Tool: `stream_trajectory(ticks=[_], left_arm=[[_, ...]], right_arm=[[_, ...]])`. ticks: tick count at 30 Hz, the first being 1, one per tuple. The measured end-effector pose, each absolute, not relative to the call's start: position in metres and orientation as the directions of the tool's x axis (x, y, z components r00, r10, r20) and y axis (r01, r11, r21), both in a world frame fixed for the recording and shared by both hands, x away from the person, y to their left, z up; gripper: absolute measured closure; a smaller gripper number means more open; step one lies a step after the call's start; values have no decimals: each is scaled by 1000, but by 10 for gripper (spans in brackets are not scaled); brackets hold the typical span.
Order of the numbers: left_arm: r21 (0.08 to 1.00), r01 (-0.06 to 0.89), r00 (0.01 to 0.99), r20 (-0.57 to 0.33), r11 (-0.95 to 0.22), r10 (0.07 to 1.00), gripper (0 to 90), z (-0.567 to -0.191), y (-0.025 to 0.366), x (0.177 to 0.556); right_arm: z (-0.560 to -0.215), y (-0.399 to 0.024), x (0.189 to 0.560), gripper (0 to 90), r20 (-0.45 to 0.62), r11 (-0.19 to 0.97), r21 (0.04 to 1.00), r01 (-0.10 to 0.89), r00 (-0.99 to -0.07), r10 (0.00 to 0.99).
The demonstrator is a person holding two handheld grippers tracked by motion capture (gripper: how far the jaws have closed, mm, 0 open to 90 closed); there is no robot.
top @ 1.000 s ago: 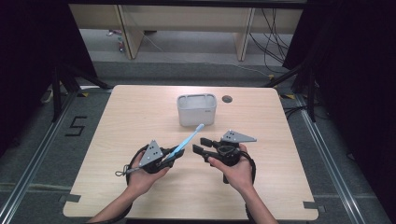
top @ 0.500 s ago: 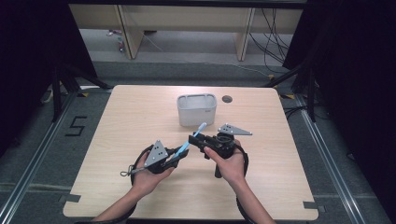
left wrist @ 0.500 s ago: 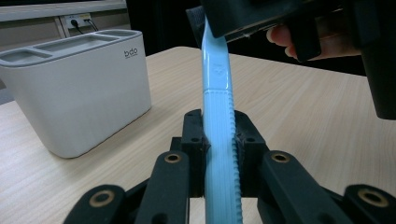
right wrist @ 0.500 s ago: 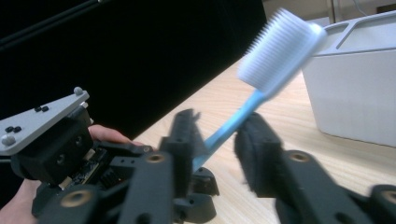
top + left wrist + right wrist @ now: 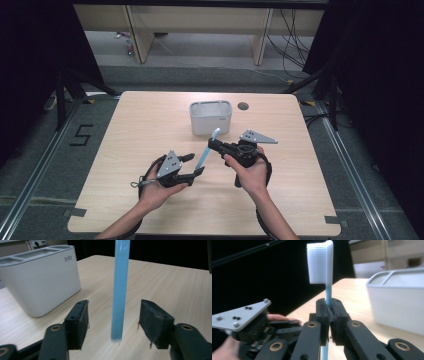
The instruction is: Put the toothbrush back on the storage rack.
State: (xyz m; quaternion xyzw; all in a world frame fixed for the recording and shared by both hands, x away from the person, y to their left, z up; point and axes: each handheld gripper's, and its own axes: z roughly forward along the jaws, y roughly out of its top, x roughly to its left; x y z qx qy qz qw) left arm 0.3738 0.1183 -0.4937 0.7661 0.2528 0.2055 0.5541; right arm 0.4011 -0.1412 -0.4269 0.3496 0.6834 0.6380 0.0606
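A light blue toothbrush [image 5: 205,152] with white bristles [image 5: 319,262] slants above the table between the two hands. My right gripper [image 5: 211,143] has just been closing and is shut on its neck [image 5: 328,307], below the head. My left gripper [image 5: 196,164] has just been opening. In the left gripper view its pads [image 5: 78,322] stand apart on either side of the handle [image 5: 120,290] without touching it. The left gripper [image 5: 249,320] and its grey plate also show low at the left of the right gripper view.
A white compartmented holder [image 5: 211,117] stands behind the grippers at the table's middle back and appears near in the left gripper view [image 5: 37,277] and the right gripper view [image 5: 397,297]. A round cable hole [image 5: 243,106] lies to its right. Bare wooden tabletop [image 5: 300,165] surrounds the hands.
The right gripper moved in from the right and shut on the toothbrush near its head. The left gripper, which held the handle before, has opened and let go.
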Motion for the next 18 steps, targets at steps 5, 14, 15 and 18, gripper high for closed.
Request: stream_trajectory(ticks=[5, 14, 15, 18], left_arm=[[949, 185, 763, 26, -257, 646, 326, -497, 138, 368], [954, 215, 711, -8, -207, 703, 326, -504, 172, 359], [953, 220, 704, -9, -206, 711, 326, -504, 175, 358], [960, 226, 683, -35, -166, 730, 327, -508, 185, 358]], right_arm=[[-422, -149, 401, 862, 286, -23, 939, 342, -745, 603], [-416, -157, 400, 863, 233, -7, 954, 299, -728, 645], [-415, -158, 401, 863, 211, 1, 960, 279, -729, 651], [-413, -160, 401, 863, 202, 1, 962, 271, -720, 664]])
